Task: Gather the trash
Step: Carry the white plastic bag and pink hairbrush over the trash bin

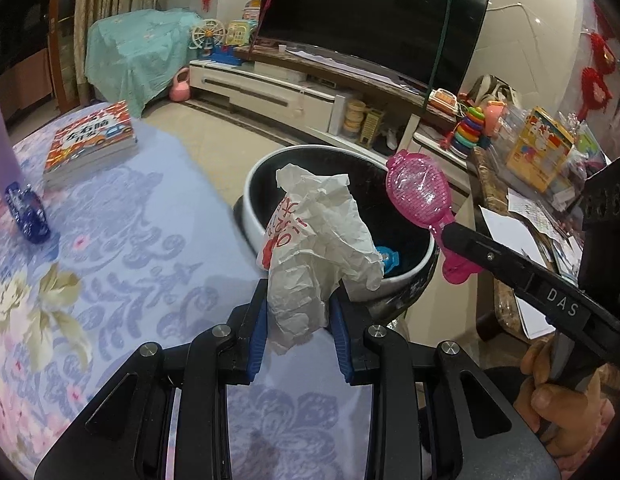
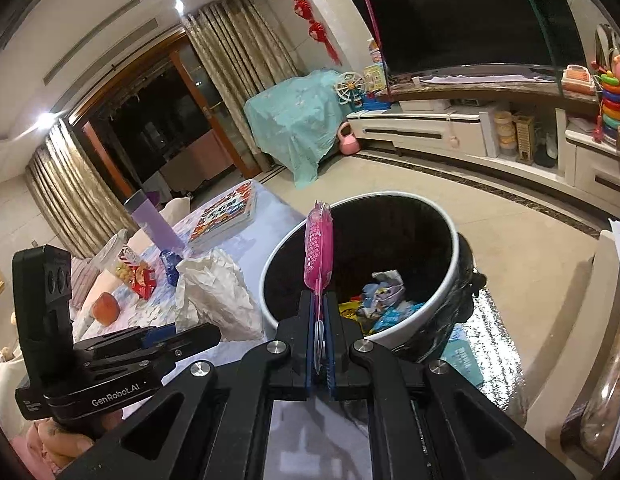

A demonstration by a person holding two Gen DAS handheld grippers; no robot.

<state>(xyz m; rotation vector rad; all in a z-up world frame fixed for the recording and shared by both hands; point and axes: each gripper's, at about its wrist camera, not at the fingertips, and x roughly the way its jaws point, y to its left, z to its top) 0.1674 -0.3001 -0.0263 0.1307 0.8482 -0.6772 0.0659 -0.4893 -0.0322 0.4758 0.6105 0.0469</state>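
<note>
Both grippers are shown at the bin, each loaded. A crumpled paper bag (image 1: 321, 248), white with red print, is clamped at its lower part between the blue pads of the left gripper (image 1: 298, 330); it is held above the edge of the flowered tablecloth (image 1: 122, 280), just short of the white rim of the bin (image 1: 270, 162). A pink plastic brush (image 1: 419, 196) is pinched by its handle in the narrowly closed jaws of the right gripper (image 2: 320, 334); its head is seen edge-on in the right wrist view, standing over the bin's dark interior, where wrappers (image 2: 383, 300) already lie.

The step in hand is judged to be the drop. It is best done by carrying each item fully past the rim before the jaws are parted; the bag, being light and bulky, is likely to catch on the rim or fall back onto the cloth if released from where it now hangs. The brush is better placed and could be let go first; its handle should be freed cleanly, since a thin part may cling to the pads. A book (image 1: 92, 142) and a blue wrapper (image 1: 28, 212) lie on the table, well apart from the bin.
</note>
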